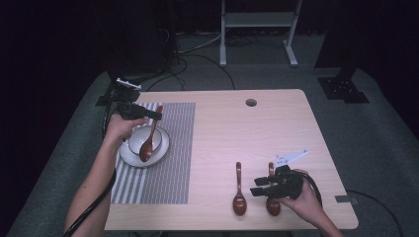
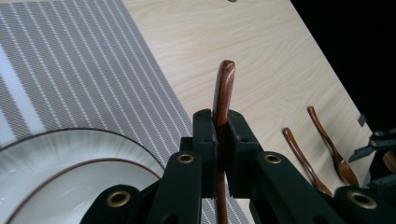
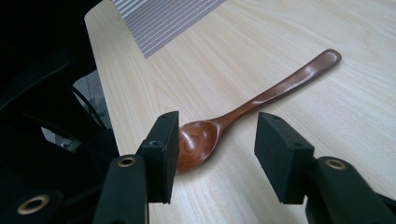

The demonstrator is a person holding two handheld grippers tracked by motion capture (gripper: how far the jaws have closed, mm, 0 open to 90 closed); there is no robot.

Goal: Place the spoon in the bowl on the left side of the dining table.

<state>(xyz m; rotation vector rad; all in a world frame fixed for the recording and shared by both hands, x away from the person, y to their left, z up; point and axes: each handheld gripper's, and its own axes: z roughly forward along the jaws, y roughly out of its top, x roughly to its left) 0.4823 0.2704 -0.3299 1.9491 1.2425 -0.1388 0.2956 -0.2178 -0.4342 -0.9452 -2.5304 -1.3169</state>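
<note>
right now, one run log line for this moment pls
left gripper: shut on spoon over bowl | right gripper: open above spoon on table | third spoon: lying on table

No lettering, labels, brands or numbers readable anywhere here, not on table, tableware or gripper bodies.

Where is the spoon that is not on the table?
The left gripper holds that spoon by its handle at the high view's left, its scoop hanging over the bowl on the striped mat.
</note>
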